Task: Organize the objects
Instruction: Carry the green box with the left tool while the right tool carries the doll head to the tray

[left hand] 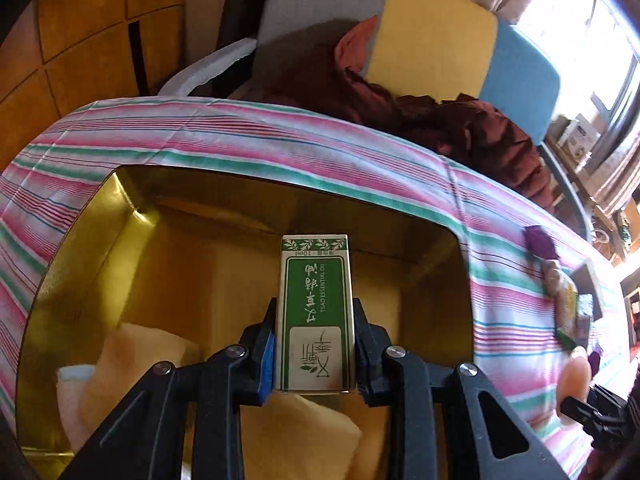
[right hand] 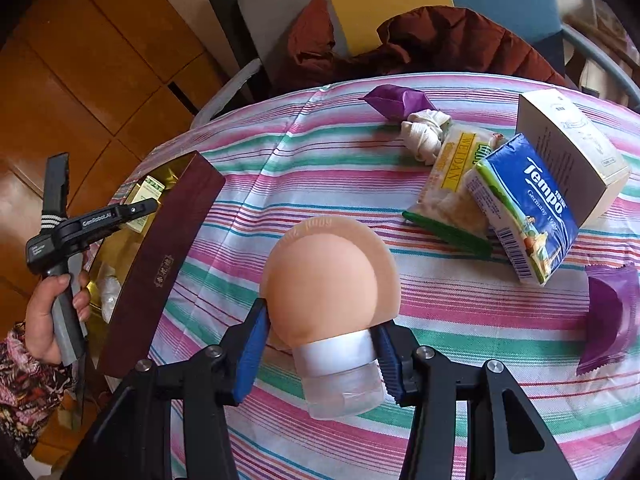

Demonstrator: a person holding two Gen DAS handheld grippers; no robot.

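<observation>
My left gripper is shut on a small green-and-white essential-oil carton, held over the inside of a gold-lined box. Pale cloth pieces lie in that box. From the right wrist view the same carton and left gripper hang over the box, whose dark maroon wall faces me. My right gripper is shut on a peach dome-shaped silicone bottle, gripping its white collar above the striped tablecloth.
A Tempo tissue pack, a white carton, a snack bag, a knotted white cloth and two purple wrappers lie at the right. A chair with a brown jacket stands behind the table. A person's hand holds the left tool.
</observation>
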